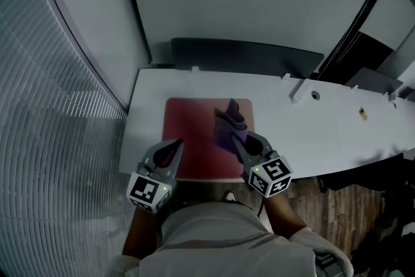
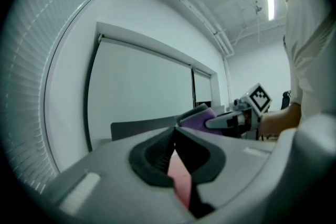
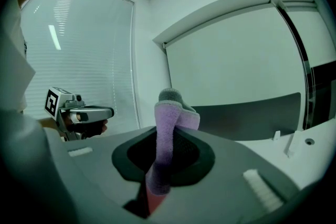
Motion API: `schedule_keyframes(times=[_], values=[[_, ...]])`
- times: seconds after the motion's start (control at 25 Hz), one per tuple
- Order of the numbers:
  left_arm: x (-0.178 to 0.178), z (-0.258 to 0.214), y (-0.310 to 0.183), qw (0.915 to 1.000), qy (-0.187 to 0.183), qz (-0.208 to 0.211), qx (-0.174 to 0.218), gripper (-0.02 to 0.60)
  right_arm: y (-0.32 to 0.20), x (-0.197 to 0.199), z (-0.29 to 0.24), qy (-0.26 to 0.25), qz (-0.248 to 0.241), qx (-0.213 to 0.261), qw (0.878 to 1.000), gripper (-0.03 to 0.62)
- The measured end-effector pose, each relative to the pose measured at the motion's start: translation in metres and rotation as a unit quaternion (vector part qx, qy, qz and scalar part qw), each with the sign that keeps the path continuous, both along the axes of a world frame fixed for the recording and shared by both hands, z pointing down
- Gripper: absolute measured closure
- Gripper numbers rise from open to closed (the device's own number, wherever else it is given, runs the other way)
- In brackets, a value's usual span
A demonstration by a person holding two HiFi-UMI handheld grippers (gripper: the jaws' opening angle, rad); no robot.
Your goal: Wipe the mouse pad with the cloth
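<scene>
**Mouse pad waiting under a gripped cloth**

Mouse pad [image 1: 194, 126] lies flat on the white bench [image 1: 311, 133], near its front edge and directly before the person, which puts its whole red face within reach of both arms. The right tongs [image 1: 235, 139] are clenched on the purple cloth [image 1: 227, 117]. The right gripper view shows a fold pinched between the jaws and the rest standing up past their tips. Holding it by one fold probably leaves a loose bulk of fabric free to drag across the surface. In the head view the cloth sits over the right half of the pad. Whether it presses on the pad or hangs just above it, I cannot tell.

The left tongs [image 1: 176, 143] are closed tip to tip with nothing between them, and the pad shows pink through the gap lower down. They are poised over the pad's near left corner, apart from the cloth. That looks like a spot for pinning the pad so it does not slide under the wiping, though contact is unclear.

Count: one mouse pad, one cloth, two tongs.
</scene>
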State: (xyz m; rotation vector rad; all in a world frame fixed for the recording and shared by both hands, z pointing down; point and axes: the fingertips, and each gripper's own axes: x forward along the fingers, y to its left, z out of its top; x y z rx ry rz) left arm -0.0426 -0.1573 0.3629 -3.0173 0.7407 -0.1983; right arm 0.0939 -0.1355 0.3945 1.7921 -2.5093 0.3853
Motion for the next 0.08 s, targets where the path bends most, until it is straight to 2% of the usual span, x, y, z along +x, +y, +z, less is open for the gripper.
schedule_keyframes(times=[0.08], values=[[0.0016, -0.0021, 0.0013, 0.9999, 0.004, 0.000, -0.012, 0.579, 0.0021, -0.0003, -0.0002, 0.006, 0.000, -0.002, 1.000, 0.546]])
